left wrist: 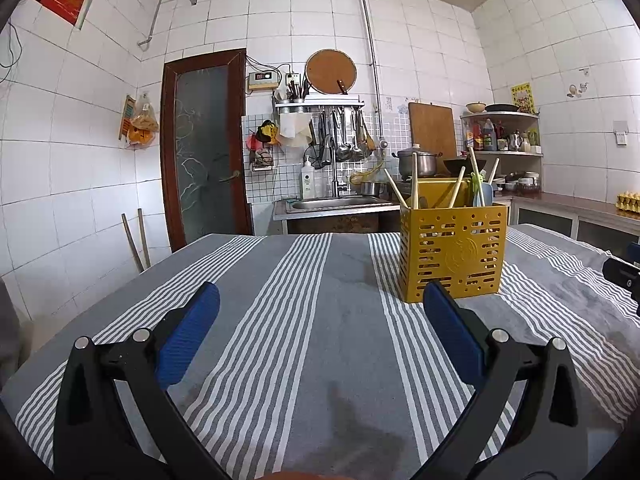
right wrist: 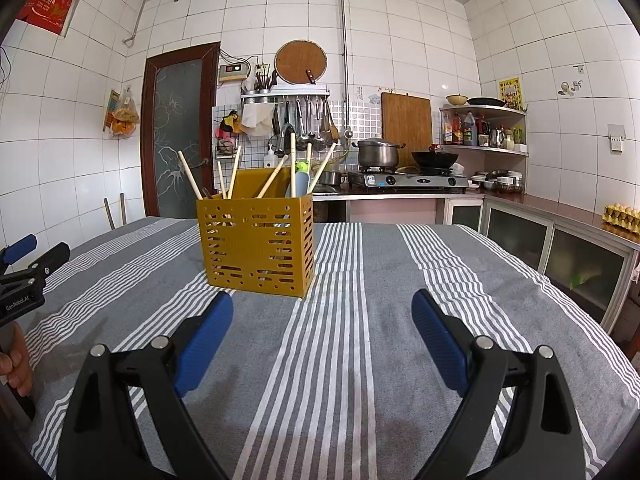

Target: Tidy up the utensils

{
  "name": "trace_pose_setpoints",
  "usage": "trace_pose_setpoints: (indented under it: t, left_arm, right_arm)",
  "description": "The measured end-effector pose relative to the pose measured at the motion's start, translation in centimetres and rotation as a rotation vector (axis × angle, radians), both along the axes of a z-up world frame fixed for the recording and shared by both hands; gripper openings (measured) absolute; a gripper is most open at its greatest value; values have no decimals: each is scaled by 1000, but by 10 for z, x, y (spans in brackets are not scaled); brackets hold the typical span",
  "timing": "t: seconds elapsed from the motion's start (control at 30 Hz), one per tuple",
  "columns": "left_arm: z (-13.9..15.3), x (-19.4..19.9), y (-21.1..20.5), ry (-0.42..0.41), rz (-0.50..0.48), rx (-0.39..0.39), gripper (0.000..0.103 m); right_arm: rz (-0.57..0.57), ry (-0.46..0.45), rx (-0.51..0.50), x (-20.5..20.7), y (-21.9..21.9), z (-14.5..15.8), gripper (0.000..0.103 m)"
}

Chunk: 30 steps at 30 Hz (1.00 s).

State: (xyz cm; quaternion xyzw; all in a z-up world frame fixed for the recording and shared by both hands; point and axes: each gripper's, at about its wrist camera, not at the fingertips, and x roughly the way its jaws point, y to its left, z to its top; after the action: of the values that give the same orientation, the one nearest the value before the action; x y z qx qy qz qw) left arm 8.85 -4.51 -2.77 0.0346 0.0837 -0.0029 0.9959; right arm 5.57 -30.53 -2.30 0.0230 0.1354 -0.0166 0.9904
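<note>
A yellow perforated utensil holder (left wrist: 452,252) stands upright on the striped tablecloth (left wrist: 312,320). It holds several wooden chopsticks (left wrist: 414,180), a light blue spatula (left wrist: 484,196) and a green-topped utensil. It also shows in the right wrist view (right wrist: 258,244), with chopsticks (right wrist: 190,176) sticking out. My left gripper (left wrist: 322,294) is open and empty, low over the cloth, left of and in front of the holder. My right gripper (right wrist: 322,306) is open and empty, in front of and right of the holder. The left gripper (right wrist: 24,264) appears at the left edge of the right wrist view.
The table's far edge (right wrist: 400,225) faces a kitchen counter with a sink (left wrist: 336,202), a gas stove (right wrist: 408,180) with a pot and a wok, corner shelves (right wrist: 484,128) and an egg tray (right wrist: 622,218). A door (left wrist: 204,152) is at the back left.
</note>
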Motion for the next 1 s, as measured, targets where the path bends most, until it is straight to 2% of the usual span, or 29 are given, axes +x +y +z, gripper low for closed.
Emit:
trace_pose_setpoints:
  t: [1.0]
  left_arm:
    - [-4, 1, -5, 3, 1, -3, 98]
  right_arm:
    - [0, 1, -1, 0, 0, 0, 89]
